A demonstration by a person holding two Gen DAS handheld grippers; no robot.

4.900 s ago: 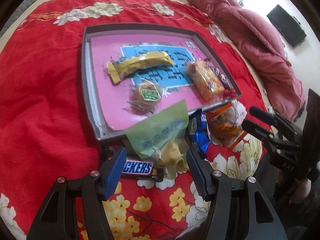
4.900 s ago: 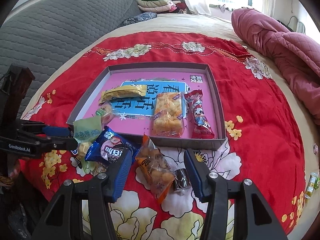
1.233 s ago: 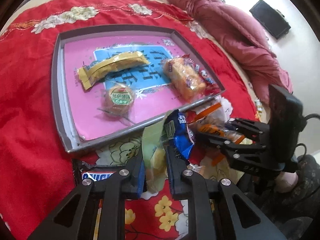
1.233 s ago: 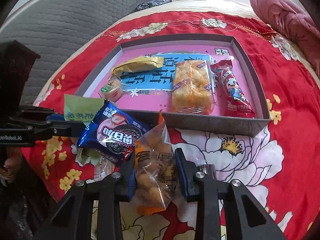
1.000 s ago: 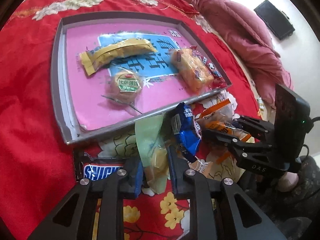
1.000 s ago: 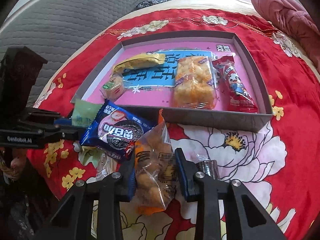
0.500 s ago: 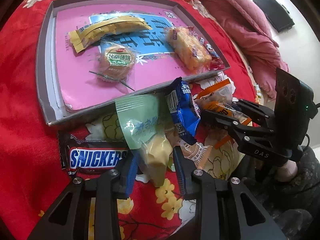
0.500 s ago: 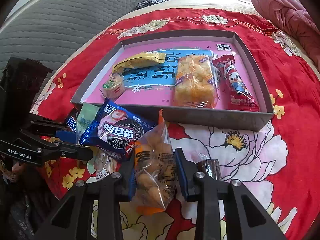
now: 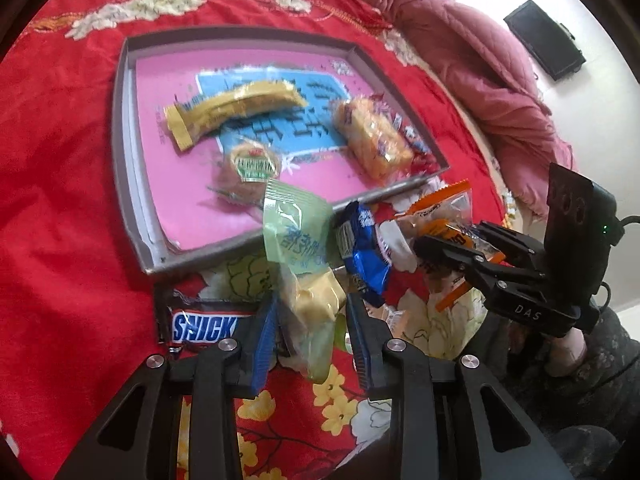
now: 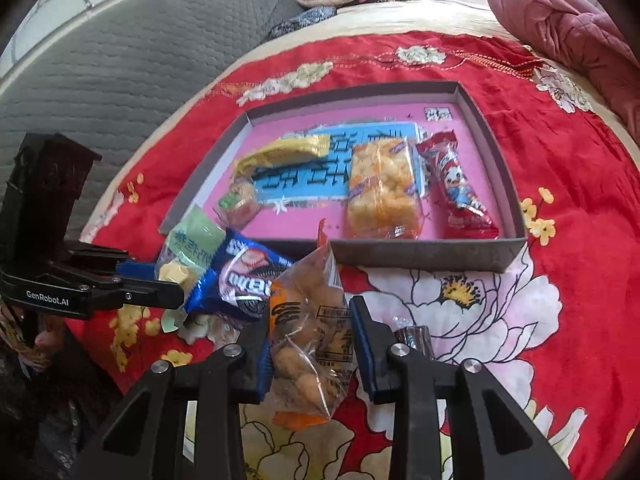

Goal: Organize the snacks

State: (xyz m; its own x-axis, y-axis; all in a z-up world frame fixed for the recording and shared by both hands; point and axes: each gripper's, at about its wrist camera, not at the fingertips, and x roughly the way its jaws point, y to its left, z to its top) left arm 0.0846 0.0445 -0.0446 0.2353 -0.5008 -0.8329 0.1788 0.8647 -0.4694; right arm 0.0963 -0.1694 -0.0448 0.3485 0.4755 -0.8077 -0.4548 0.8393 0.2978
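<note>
You had the left gripper (image 9: 312,332) clenched on the green packet (image 9: 298,236), the right gripper (image 10: 310,344) on the orange bag (image 10: 308,320), both lifted short of the tray (image 10: 420,254) ahead, presumably for dropping in.

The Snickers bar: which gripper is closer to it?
Left. The left gripper sits right beside the Snickers bar, gripping a green packet. The right gripper is farther away, past the blue packet.
</note>
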